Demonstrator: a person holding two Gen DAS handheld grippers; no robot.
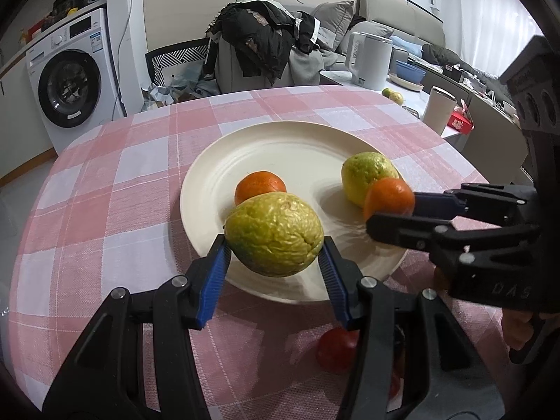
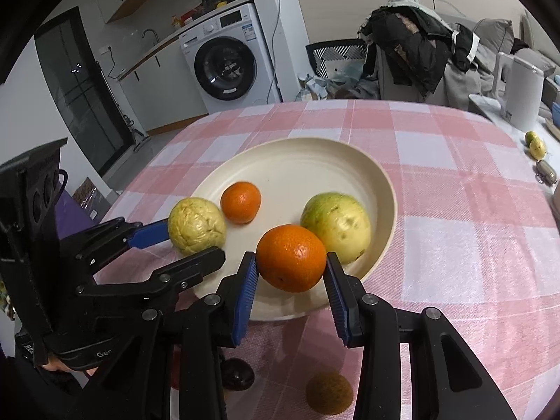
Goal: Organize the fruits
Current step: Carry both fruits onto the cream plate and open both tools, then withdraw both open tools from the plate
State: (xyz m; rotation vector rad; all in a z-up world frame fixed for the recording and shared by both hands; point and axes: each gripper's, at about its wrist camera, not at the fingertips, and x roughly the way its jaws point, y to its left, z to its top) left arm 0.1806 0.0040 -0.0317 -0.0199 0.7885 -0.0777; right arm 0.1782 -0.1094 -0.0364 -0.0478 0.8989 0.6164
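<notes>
Home: washing machine (image 2: 229, 66), sofa (image 1: 395, 17)

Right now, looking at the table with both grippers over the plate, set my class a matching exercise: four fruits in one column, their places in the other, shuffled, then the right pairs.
Things
1. wrinkled guava
2. large orange
3. small orange
4. smooth guava

Places
A. lying free on the plate, left of centre
B. clamped in the left gripper
C. lying on the plate's right side, behind the held orange
D. clamped in the right gripper

Pairs: 1-B, 2-D, 3-A, 4-C
</notes>
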